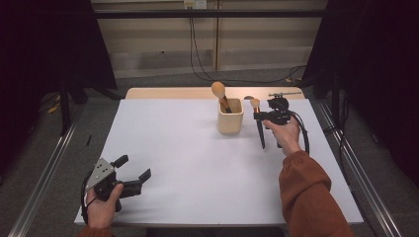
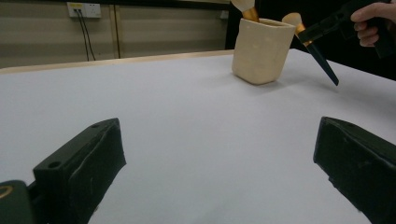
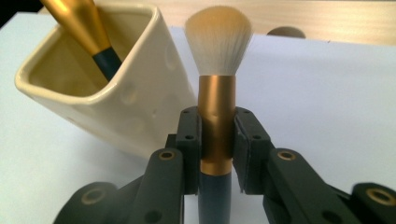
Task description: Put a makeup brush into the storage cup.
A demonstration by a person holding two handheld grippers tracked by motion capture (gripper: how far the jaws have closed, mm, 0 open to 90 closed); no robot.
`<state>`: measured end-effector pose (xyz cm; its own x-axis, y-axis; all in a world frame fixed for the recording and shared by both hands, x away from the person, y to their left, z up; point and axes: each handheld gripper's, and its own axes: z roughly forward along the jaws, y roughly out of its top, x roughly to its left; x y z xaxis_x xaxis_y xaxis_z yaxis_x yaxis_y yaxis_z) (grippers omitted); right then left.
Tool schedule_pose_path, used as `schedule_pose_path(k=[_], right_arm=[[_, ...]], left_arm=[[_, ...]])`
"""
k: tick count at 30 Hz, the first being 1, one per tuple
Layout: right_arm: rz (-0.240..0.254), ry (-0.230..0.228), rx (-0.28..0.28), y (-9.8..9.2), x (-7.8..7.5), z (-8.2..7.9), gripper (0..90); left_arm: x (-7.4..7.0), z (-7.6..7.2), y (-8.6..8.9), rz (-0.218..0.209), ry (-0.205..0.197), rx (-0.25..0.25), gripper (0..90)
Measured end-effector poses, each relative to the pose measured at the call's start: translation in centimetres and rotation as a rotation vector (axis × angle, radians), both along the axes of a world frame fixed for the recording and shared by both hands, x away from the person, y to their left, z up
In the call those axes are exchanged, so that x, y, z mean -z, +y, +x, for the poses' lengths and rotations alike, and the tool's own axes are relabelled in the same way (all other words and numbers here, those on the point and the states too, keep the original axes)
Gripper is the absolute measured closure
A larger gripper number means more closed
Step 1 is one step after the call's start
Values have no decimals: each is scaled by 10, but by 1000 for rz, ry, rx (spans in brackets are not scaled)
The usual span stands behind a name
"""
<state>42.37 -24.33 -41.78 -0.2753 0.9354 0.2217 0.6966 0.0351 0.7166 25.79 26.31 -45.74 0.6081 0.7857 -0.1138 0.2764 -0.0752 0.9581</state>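
A cream square cup (image 1: 230,117) (image 2: 261,49) (image 3: 107,100) stands at the back middle of the white table (image 1: 197,163), with one makeup brush (image 1: 220,95) (image 3: 88,28) leaning inside it. My right gripper (image 1: 258,116) (image 3: 217,140) is shut on a second makeup brush (image 1: 258,123) (image 3: 217,70) by its gold collar, just right of the cup, bristles up and dark handle slanting down above the table. My left gripper (image 1: 134,170) (image 2: 219,163) rests near the front left corner, jaws wide apart with nothing between them.
A bare wooden strip (image 1: 168,93) runs along the table's far edge, with a thin metal tool (image 1: 285,94) lying on it at the right. Cables (image 1: 197,54) hang down the back wall. Metal rails (image 1: 44,177) flank the table.
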Motion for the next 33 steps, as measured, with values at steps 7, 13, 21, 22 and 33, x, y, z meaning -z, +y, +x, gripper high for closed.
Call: schedule_pose_path(k=[7,13,21,22,33], right_arm=[[37,-106,27,-8,-2,-8,752],[66,-164,45,-11,-2,-15,752],[105,-281,54,-14,0,-24,752],[112,-294,51,-14,0,-25,752],[167,-421,19,-11,-5,-35,751]], left_arm=[[0,0,0,1,-2,-1,17],[0,0,2,5,-4,-3,18],[-1,0,2,-4,-6,-5,18],[-1,0,2,-3,-7,-5,18],[-1,-1,2,4,-10,-2,18]])
